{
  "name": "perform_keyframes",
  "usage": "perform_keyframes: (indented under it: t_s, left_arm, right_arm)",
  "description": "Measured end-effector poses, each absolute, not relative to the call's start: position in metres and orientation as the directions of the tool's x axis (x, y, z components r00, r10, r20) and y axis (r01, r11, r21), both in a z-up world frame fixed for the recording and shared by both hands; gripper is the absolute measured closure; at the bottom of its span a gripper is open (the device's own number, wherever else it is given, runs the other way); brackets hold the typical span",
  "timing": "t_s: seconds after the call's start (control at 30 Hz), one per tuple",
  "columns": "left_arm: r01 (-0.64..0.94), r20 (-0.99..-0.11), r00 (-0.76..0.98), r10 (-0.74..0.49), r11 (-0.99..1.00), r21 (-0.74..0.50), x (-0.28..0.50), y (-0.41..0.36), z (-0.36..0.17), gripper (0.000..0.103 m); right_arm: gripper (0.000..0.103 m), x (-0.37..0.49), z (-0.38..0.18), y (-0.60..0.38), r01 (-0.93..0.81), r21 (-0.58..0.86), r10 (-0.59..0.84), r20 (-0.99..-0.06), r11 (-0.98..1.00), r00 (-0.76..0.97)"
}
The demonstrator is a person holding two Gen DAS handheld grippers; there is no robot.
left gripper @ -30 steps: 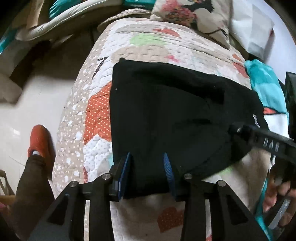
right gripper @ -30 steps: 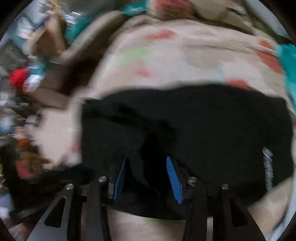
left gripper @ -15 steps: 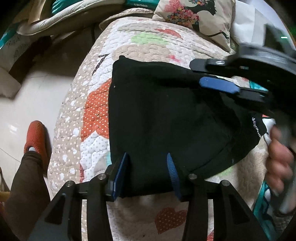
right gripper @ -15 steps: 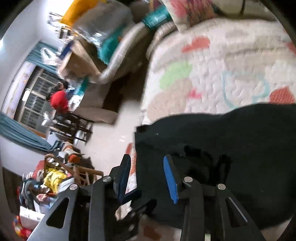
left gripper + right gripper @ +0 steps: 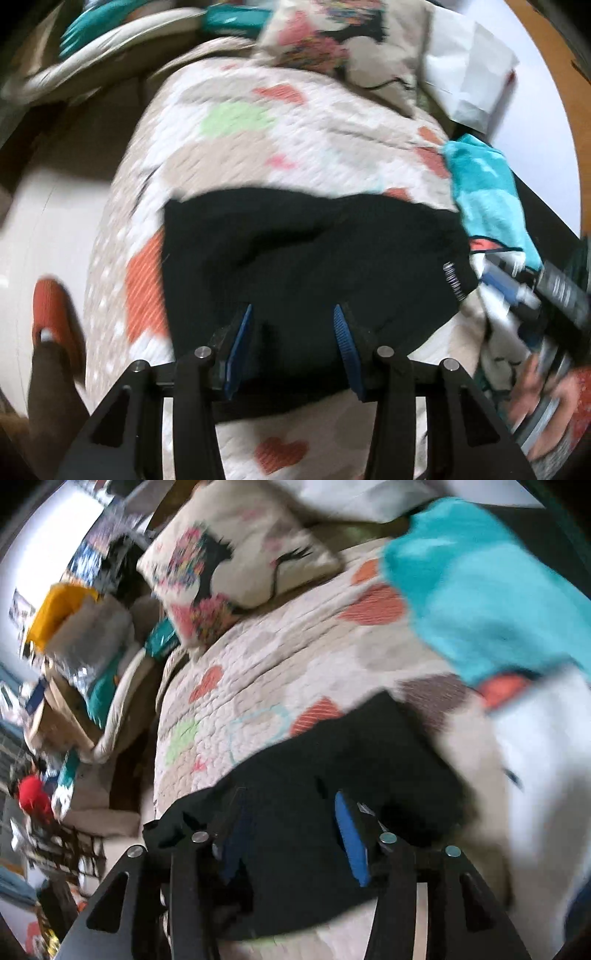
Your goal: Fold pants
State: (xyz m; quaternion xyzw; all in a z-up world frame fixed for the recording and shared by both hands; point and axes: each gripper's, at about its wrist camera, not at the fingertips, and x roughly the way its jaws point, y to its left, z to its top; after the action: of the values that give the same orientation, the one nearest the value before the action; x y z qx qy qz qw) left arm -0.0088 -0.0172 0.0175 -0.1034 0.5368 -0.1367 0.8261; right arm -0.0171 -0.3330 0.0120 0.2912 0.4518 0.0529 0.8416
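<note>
Right hand-held gripper (image 5: 517,291) withdrew beside pants (image 5: 314,258).

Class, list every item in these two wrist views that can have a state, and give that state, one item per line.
black pants: folded into a compact block, lying on the quilt
left gripper: open, over the pants' near edge
right gripper: open, above the pants
pillow: resting at the quilt's far end
teal cloth: crumpled beside the pants

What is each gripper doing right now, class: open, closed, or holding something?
Left gripper: open, over the black pants, gripping nothing.
Right gripper: open, over the pants, gripping nothing.
</note>
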Motion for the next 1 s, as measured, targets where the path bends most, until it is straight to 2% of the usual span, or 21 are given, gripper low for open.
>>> perform_keyframes:
  t_s: [0.27,0.4,0.53,0.7,0.77,0.83,0.9,0.93,1.0]
  left_arm:
    - [0.336,-0.872,0.361,-0.330,0.918,-0.208,0.055,-0.118,0.038,0.059]
    - [0.418,-0.883,0.320,-0.342,0.888,-0.192,0.085,-0.172,0.027,0.058]
    - [0.497,-0.902,0.258,-0.345,0.848,-0.183,0.107,-0.228,0.006,0.058]
    - [0.573,-0.909,0.202,-0.364,0.797,-0.191,0.125,-0.281,-0.014,0.045]
    - [0.595,-0.928,0.171,-0.330,0.785,-0.170,0.130,-0.296,-0.027,0.038]
    - [0.614,-0.944,0.164,-0.285,0.779,-0.128,0.133,-0.304,-0.039,0.038]
    - [0.633,-0.954,0.170,-0.247,0.769,-0.086,0.132,-0.306,-0.042,0.054]
    - [0.629,-0.953,0.184,-0.240,0.774,-0.074,0.131,-0.303,-0.040,0.066]
    - [0.608,-0.945,0.168,-0.280,0.784,-0.124,0.134,-0.291,-0.031,0.080]
  right_arm:
    - [0.051,-0.046,-0.024,-0.363,0.330,0.534,0.298,-0.777,0.778,0.554]
    - [0.051,-0.046,-0.043,-0.372,0.371,0.513,0.275,-0.801,0.774,0.532]
    - [0.051,-0.042,-0.052,-0.379,0.391,0.540,0.276,-0.784,0.745,0.557]
    - [0.049,-0.027,-0.055,-0.379,0.368,0.554,0.272,-0.760,0.747,0.590]
    - [0.048,-0.022,-0.057,-0.379,0.360,0.562,0.281,-0.753,0.745,0.595]
    - [0.048,-0.018,-0.059,-0.378,0.354,0.562,0.282,-0.751,0.747,0.597]
    - [0.048,-0.016,-0.059,-0.378,0.342,0.567,0.290,-0.745,0.750,0.600]
    - [0.047,-0.015,-0.059,-0.378,0.334,0.574,0.299,-0.740,0.748,0.603]
    - [0.054,-0.012,-0.060,-0.379,0.316,0.604,0.335,-0.723,0.732,0.604]
